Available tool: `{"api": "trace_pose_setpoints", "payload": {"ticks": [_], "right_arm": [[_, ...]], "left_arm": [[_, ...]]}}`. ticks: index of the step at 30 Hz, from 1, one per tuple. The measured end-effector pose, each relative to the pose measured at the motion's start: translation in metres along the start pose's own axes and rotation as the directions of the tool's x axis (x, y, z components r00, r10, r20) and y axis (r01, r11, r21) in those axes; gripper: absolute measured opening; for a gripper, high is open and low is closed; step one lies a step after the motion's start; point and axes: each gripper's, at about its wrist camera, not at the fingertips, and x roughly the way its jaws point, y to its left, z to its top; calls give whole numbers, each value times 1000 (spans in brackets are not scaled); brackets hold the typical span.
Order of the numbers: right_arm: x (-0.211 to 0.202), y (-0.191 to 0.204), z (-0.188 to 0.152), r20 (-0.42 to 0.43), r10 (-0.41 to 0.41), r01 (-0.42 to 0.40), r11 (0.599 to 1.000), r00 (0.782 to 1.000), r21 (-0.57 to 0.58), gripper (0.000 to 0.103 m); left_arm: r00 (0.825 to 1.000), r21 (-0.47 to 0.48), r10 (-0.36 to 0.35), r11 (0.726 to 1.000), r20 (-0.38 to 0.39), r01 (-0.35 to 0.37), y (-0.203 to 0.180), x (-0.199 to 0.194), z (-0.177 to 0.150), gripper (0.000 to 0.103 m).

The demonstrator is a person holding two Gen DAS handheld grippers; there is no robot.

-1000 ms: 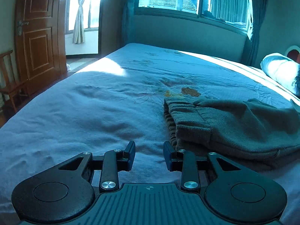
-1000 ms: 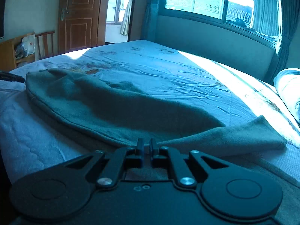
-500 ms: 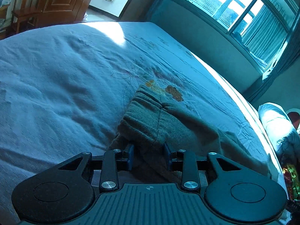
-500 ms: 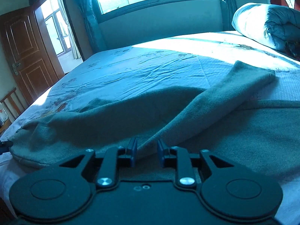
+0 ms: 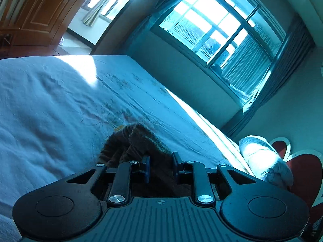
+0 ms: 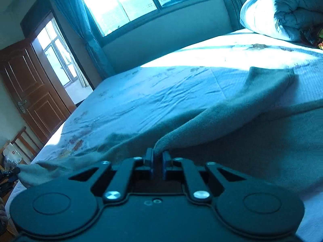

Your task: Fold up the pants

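The pants are dark grey-brown fleece, lying on a pale blue bed. In the left wrist view my left gripper is shut on the bunched waistband end of the pants, raised off the sheet. In the right wrist view my right gripper is shut on a fold of the pants, with one leg stretching away to the right and the rest spread across the bed. The far waistband end shows at the left.
The bed sheet stretches far to the left. A rolled quilt lies at the head of the bed. A window wall runs along the far side. A wooden door and a chair stand beyond the bed's left end.
Both grippers closed on the pants. The left one moved onto the waistband and lifted it, tilting upward. The right one, shut a second ago, reopened, then pinched a fold and tilted left.
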Motion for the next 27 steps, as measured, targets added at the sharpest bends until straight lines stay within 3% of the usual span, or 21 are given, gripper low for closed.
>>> {"api": "trace_pose_setpoints", "payload": {"ticks": [2, 3, 4, 8, 12, 15, 18, 21, 23, 24, 25, 27], "right_arm": [[15, -11, -18, -104, -25, 24, 1000, 994, -11, 0], [26, -16, -28, -171, -45, 44, 999, 984, -6, 0], [30, -19, -37, -183, -51, 54, 999, 982, 8, 0], [27, -14, -40, -143, -58, 61, 998, 988, 21, 0], [15, -12, -31, -106, -34, 35, 999, 994, 5, 0], [30, -18, -40, -170, -59, 59, 998, 984, -2, 0], [30, -19, -42, -161, -54, 54, 999, 985, -4, 0], [15, -16, -30, -89, -17, 18, 1000, 996, 10, 0], [15, -16, -29, -89, -13, 14, 1000, 996, 7, 0], [23, -18, -35, -129, -34, 36, 999, 991, 13, 1], [33, -20, -43, -186, -63, 64, 998, 980, -3, 2], [33, -20, -50, -172, -71, 65, 997, 983, -42, 2]], "left_arm": [[986, 34, 112, 994, -124, -108, 14, 16, -10, 22], [978, 39, 142, 990, -156, -137, 19, 20, -15, 22], [971, 56, 159, 987, -178, -151, 23, 23, -22, 22], [979, 33, 153, 988, -138, -149, 23, 17, -25, 22], [986, 103, 140, 986, -89, -131, 10, 12, -16, 22], [960, 157, 222, 968, -169, -196, 16, 30, -24, 22], [973, 120, 189, 977, -134, -173, 18, 22, -22, 22], [990, 124, 131, 985, -54, -123, 11, 7, -17, 22], [974, 172, 198, 969, -106, -179, 11, 15, -20, 22], [963, 167, 223, 966, -152, -197, 17, 22, -26, 22], [964, 138, 213, 972, -158, -192, 23, 23, -30, 22], [965, 125, 212, 973, -152, -194, 23, 21, -30, 23]]}}
